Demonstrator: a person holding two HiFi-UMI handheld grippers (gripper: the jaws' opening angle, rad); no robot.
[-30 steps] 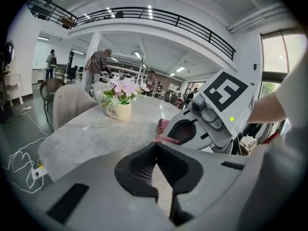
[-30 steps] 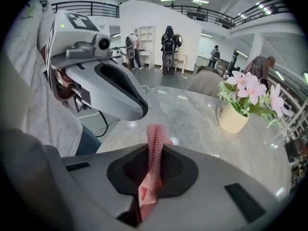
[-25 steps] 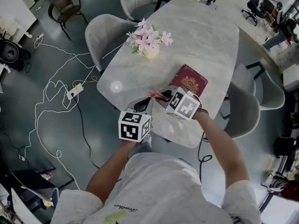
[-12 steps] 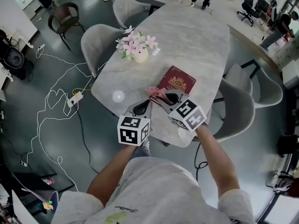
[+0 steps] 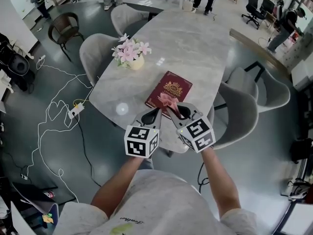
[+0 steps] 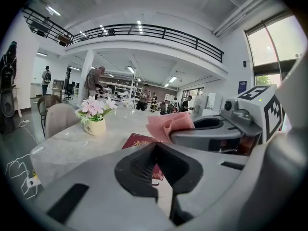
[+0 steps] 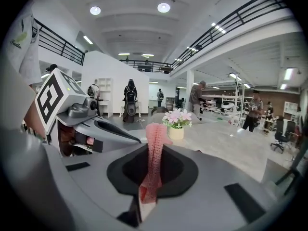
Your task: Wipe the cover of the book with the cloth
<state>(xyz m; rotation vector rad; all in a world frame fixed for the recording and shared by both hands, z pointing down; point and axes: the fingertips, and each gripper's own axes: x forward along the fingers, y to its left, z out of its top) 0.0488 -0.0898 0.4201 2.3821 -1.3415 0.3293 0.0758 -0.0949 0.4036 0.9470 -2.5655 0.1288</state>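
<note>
Two grippers are in my hands, side by side at the near end of the marble table (image 5: 195, 43). My right gripper (image 5: 169, 109) is pinched on the pink cloth (image 5: 167, 100). In the right gripper view a strip of the cloth runs up between the jaws, which are pressed together on it, and the rest bunches out past the tips. My left gripper (image 5: 155, 112) sits just left of it. Its jaws are closed on each other with nothing between them, and their tips lie close beside the right gripper's.

The book (image 5: 168, 88), dark red with a gold emblem on its cover, lies flat on the table just beyond the grippers, turned at an angle to the table's edge. In the head view the bunched cloth lies over the book's near end, but I cannot tell whether it touches the cover.

Farther off and to the left, a small pot of pink flowers (image 5: 128, 53) stands on the table, well apart from the book. Grey chairs (image 5: 239, 111) sit along both sides, and white cables (image 5: 54, 106) trail over the floor on the left.
</note>
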